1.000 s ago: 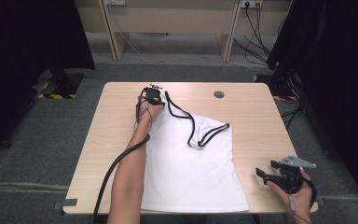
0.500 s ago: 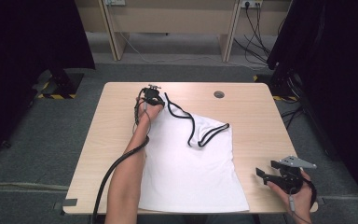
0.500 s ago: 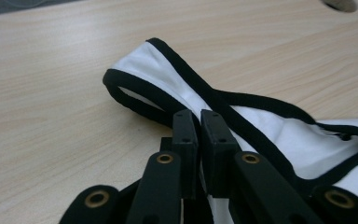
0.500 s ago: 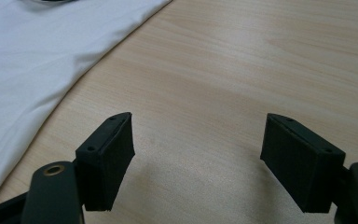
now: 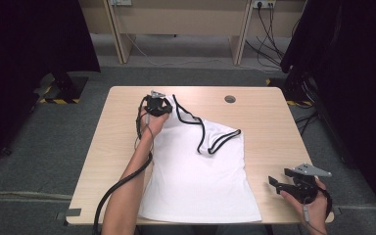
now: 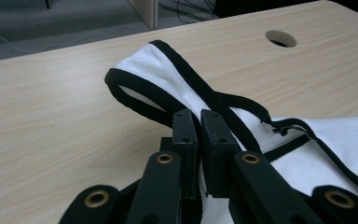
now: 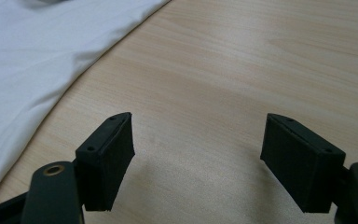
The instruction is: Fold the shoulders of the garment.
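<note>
Fold step: left gripper jaws clamped on tank top strap (black trim); right gripper jaws open, empty, above counter. Next: carry strap across the shirt.

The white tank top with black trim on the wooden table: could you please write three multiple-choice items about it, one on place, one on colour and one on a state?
1. Where does the right claw sit?
A. At the table's near right corner, beside the top's hem
B. On the top's strap
C. By the round hole

2. What colour is the trim on the white tank top with black trim?
A. Red
B. Black
C. Blue

3. How is the left claw?
A. Wide open above bare wood
B. Lying on the floor
C. Shut on the top's strap

Answers: 1 A, the high view shows it on the light wooden table right of the hem; 2 B, the edging on straps and neckline is black; 3 C, the left gripper view shows its jaws pinched together on the black-edged strap.
</note>
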Demonstrator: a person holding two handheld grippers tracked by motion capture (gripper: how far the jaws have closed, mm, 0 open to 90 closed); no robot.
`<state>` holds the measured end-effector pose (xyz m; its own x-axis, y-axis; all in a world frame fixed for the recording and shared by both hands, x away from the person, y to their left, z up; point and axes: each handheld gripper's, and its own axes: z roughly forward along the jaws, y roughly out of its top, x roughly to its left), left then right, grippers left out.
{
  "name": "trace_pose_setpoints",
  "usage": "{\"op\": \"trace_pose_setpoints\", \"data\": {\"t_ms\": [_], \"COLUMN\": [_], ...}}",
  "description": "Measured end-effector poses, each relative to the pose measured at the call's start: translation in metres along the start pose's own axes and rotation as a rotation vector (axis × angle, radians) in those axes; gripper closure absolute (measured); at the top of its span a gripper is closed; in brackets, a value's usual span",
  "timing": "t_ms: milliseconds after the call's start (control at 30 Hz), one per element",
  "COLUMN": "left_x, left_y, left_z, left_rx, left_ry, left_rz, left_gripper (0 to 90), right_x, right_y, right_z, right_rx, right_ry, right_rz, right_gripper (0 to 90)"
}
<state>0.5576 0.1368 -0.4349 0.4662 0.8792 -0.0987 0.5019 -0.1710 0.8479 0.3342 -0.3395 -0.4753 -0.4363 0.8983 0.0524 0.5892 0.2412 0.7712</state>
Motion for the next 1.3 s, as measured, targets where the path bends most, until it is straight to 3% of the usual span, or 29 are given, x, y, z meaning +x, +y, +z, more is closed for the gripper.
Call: {"op": "trace_pose_setpoints", "data": {"t_ms": [467, 1300], "left_x": [-0.017, -0.031], "left_y": [-0.018, -0.038], "left_z": [-0.018, -0.029], "left_rx": [-0.039, -0.087], "left_ry": [0.024, 0.052], "left_rz": [0.075, 0.123], "left_gripper": [84.4, 84.2], "right_x": [0.001, 0.001], "right_y": [0.000, 0.000], "right_z": [0.000, 0.000], "right_rx": [0.005, 0.006], "right_ry": [-0.007, -0.011], "right_rz": [-0.002, -0.010], "right_gripper": [25.4, 25.3]}}
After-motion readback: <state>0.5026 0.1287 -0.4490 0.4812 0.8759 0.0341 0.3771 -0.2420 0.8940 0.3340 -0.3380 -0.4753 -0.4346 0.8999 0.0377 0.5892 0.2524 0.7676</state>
